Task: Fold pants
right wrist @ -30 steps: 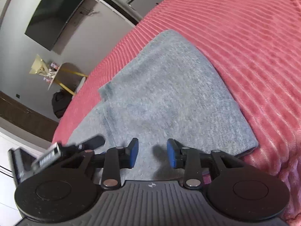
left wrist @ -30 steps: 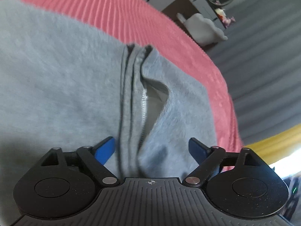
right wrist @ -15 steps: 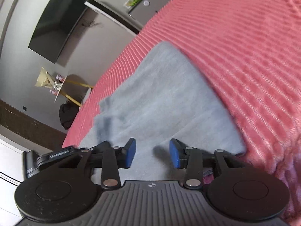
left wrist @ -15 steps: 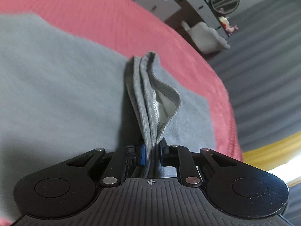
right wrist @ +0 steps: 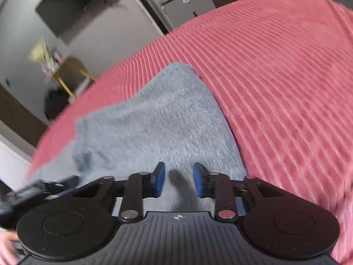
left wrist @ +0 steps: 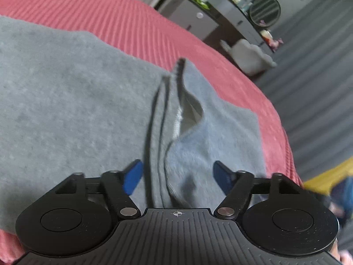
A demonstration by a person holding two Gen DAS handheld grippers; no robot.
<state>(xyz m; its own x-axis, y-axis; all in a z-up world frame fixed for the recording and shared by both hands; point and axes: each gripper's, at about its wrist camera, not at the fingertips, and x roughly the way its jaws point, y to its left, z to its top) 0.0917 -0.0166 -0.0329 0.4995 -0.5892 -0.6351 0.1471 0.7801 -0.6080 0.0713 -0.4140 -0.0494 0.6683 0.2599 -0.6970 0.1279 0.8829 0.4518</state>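
Observation:
Grey pants (left wrist: 66,101) lie folded on a pink ribbed bedspread (left wrist: 123,19). In the left wrist view a raised ridge of fabric with a zipper pocket (left wrist: 176,119) runs up between the blue pads. My left gripper (left wrist: 178,174) is open, with the ridge loose between its jaws. In the right wrist view the pants (right wrist: 154,119) lie flat on the bedspread (right wrist: 275,77). My right gripper (right wrist: 179,181) is open and empty just above the grey cloth. The other gripper (right wrist: 42,187) shows at the left edge.
A grey cabinet (left wrist: 189,17) with bottles, a round mirror (left wrist: 264,11) and a white plush seat (left wrist: 251,57) stand beyond the bed. A wall TV (right wrist: 75,6), a small fridge (right wrist: 187,6) and a yellow-legged side table (right wrist: 64,77) show in the right wrist view.
My left gripper, shut on the fabric ridge half a second ago, has opened and let it go. My right gripper stayed open and shifted a little over the pants.

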